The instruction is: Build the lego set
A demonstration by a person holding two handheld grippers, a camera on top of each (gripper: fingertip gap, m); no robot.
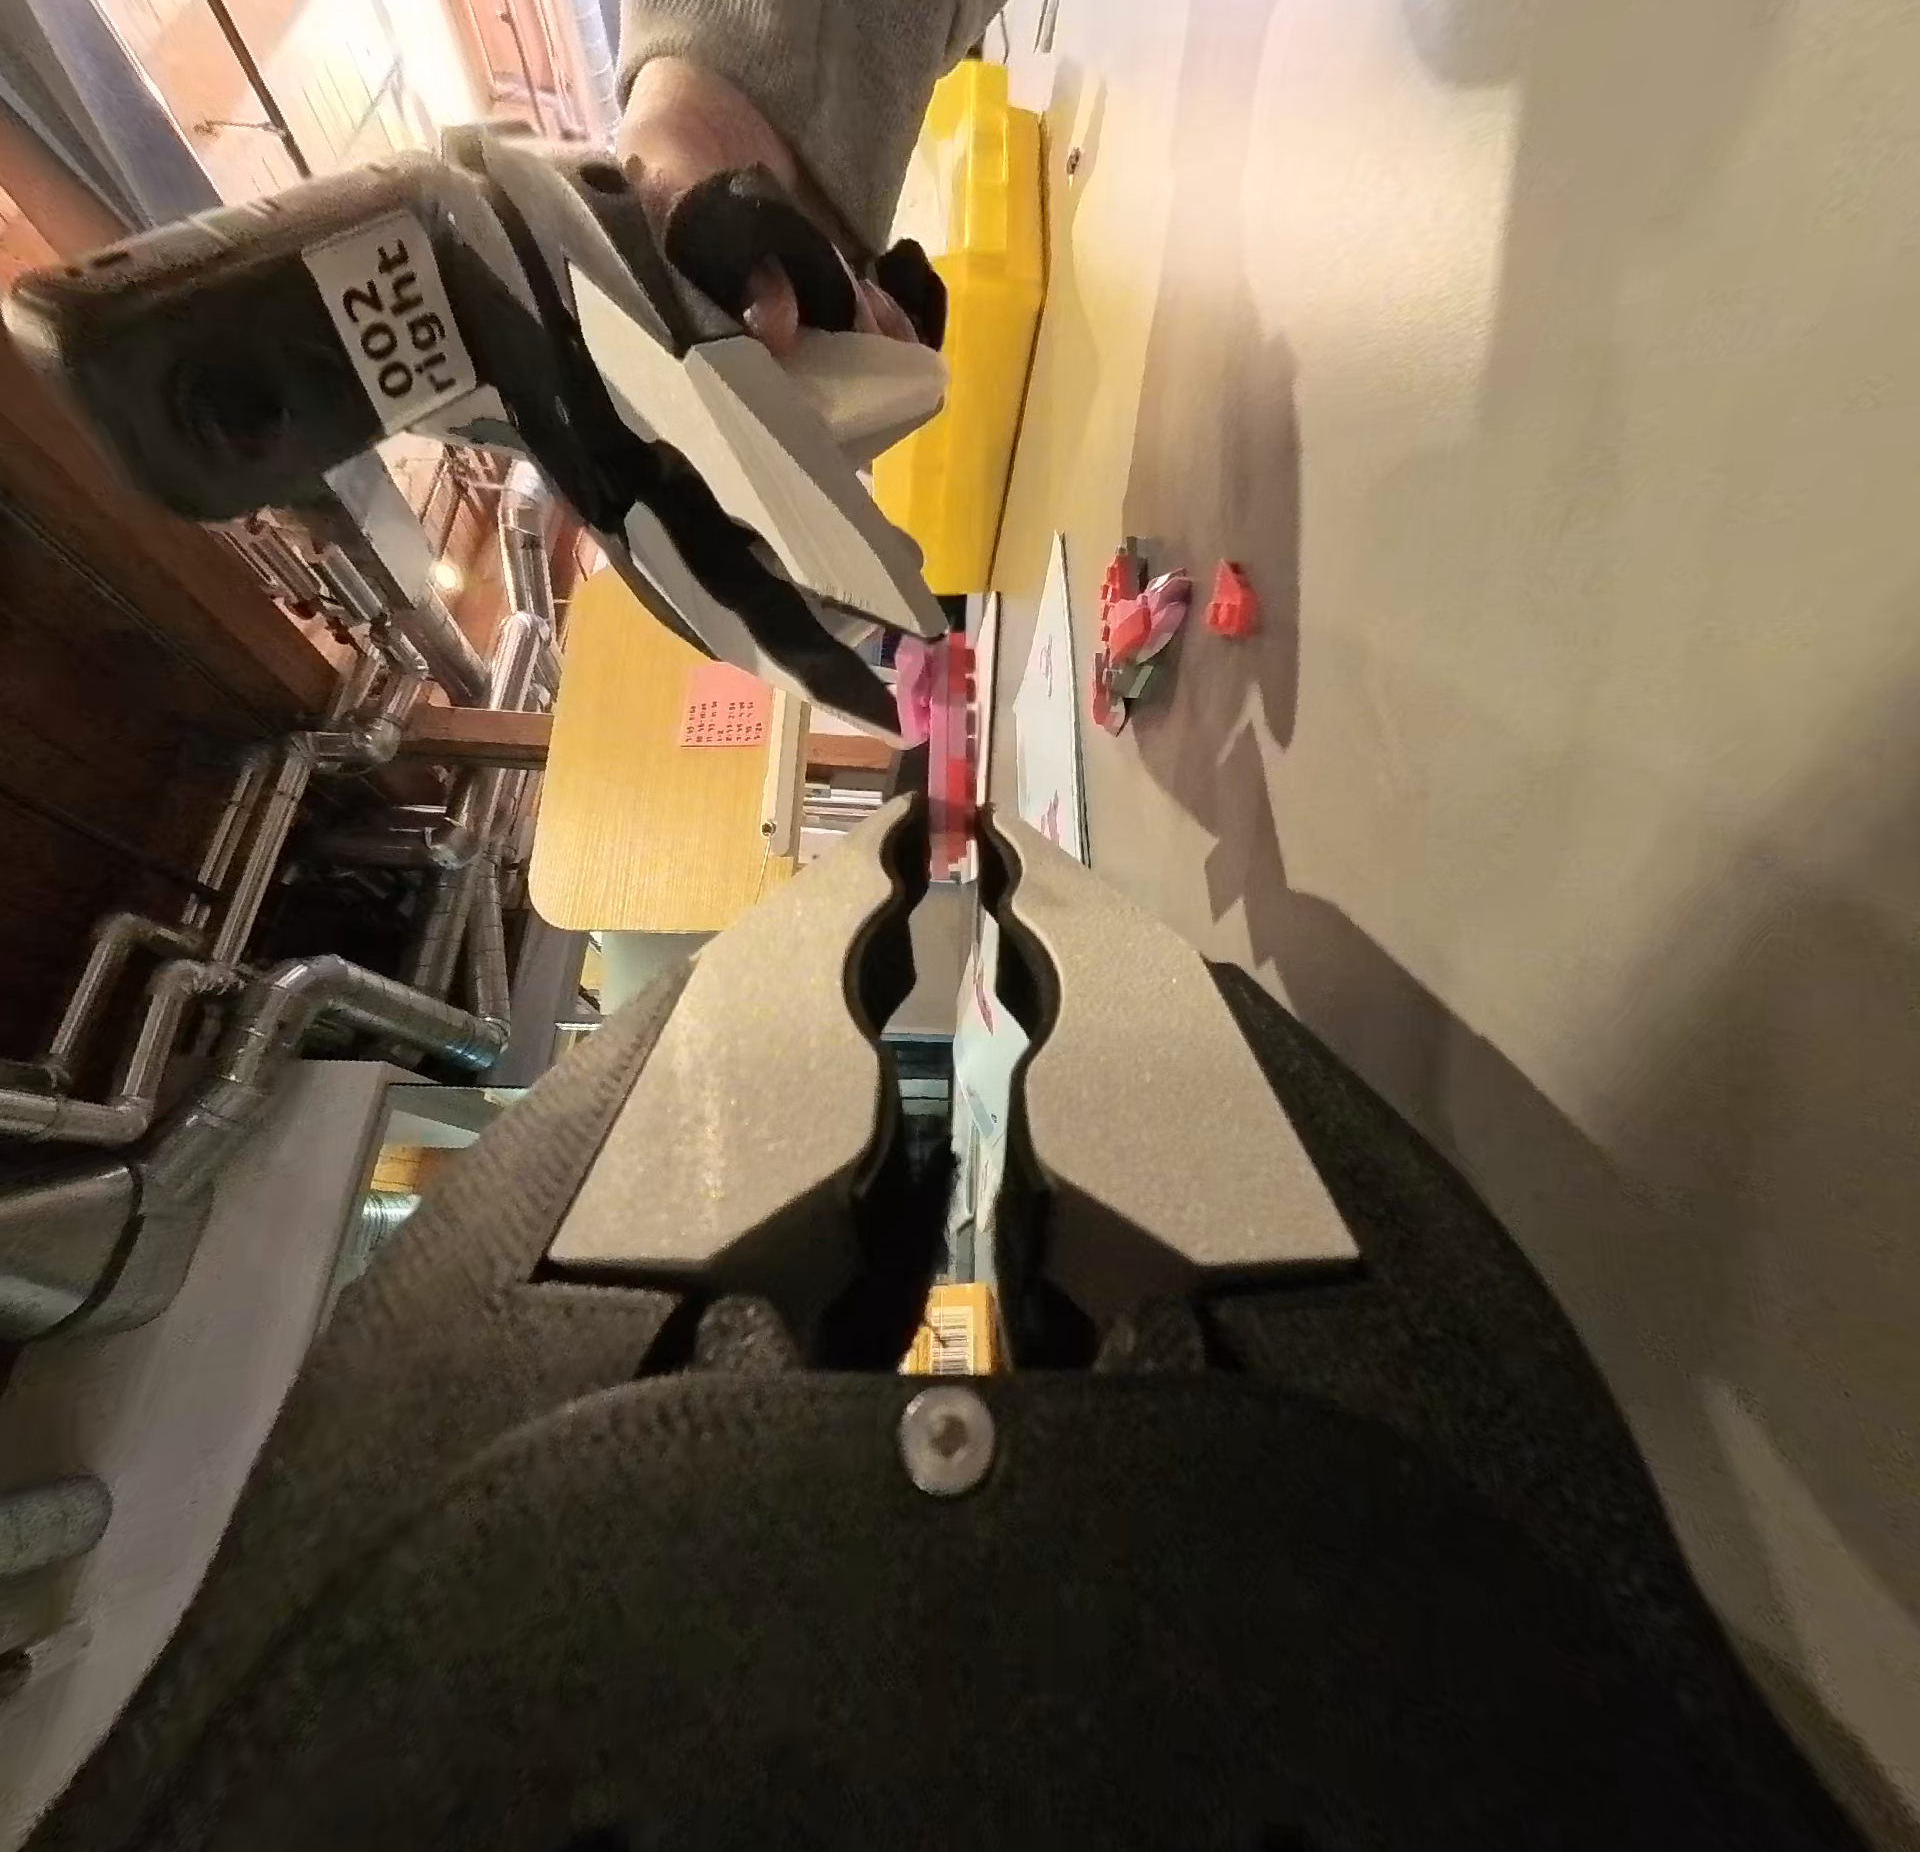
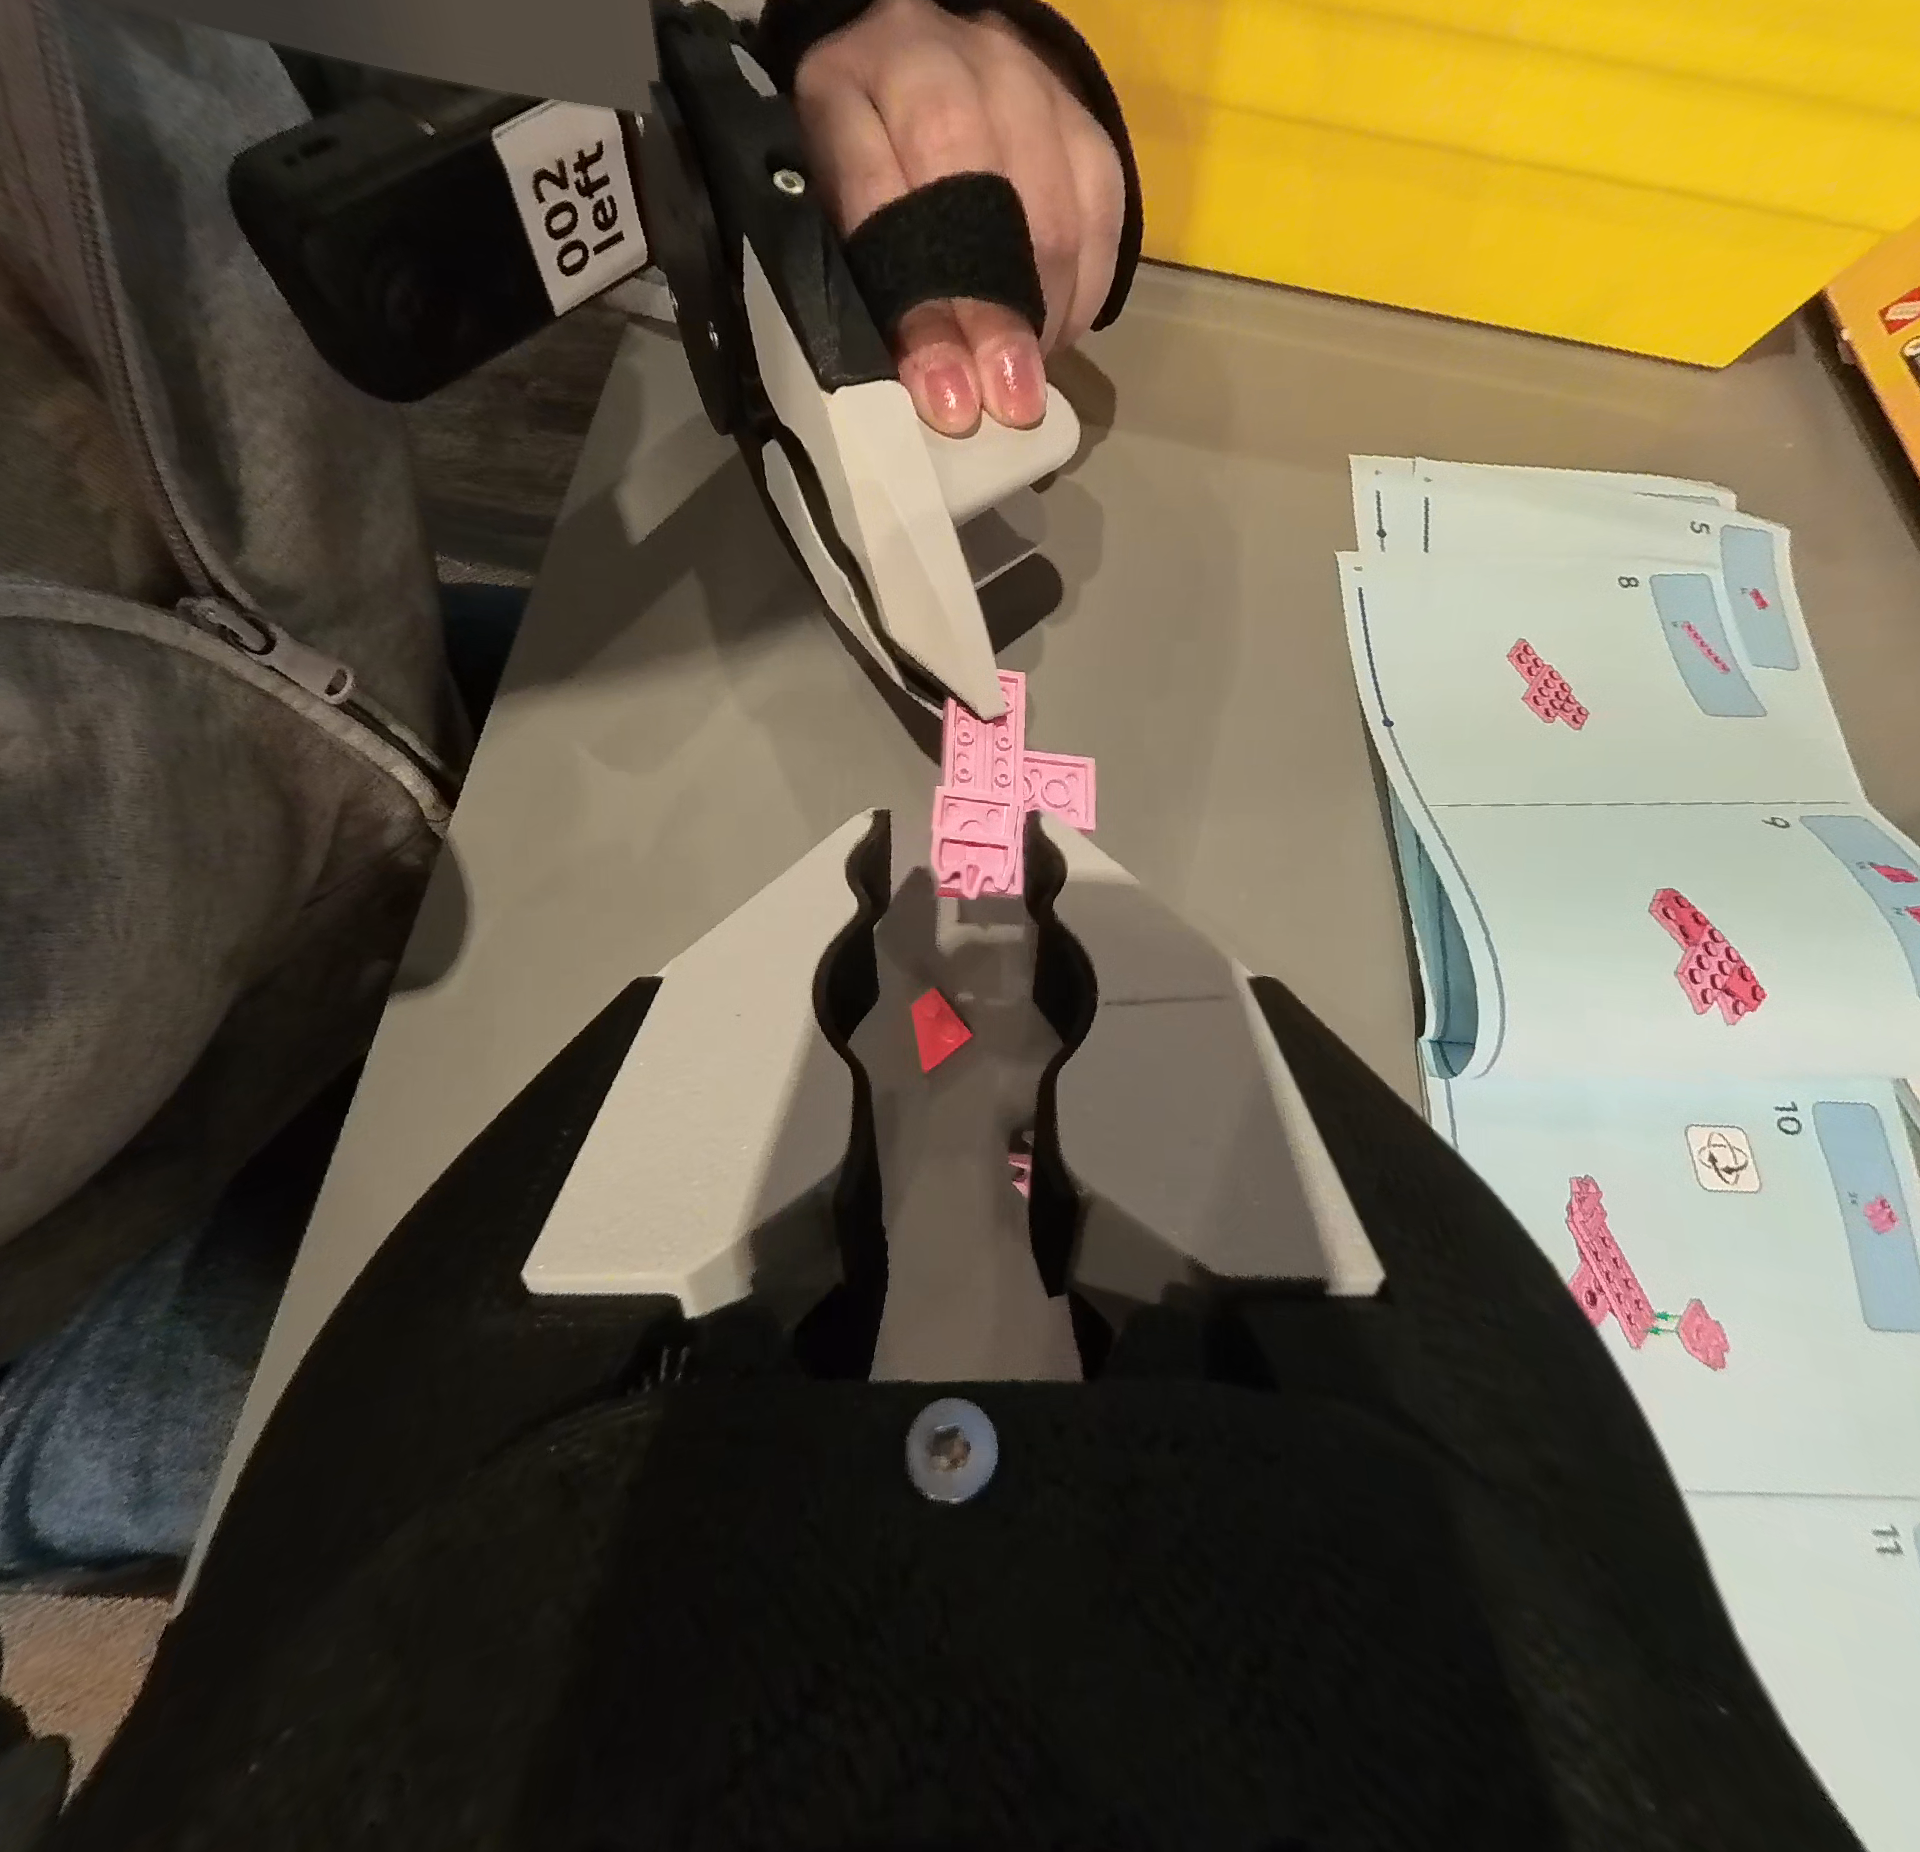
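The left gripper (image 1: 951, 815), tilted sideways, clenches one end of a flat pink plastic brick assembly (image 2: 992, 800) held above the grey tabletop (image 2: 727, 680). The right gripper (image 2: 956, 836) meets the assembly's near end; its fingers stand slightly apart, and whether they grip cannot be told. A small red sloped brick (image 2: 940, 1035) lies on the table below. To the right lies an open pale-blue instruction booklet (image 2: 1621, 971); beyond it stands a yellow plastic box (image 2: 1455, 119). Loose red and pink pieces (image 1: 1138, 639) sit farther off.
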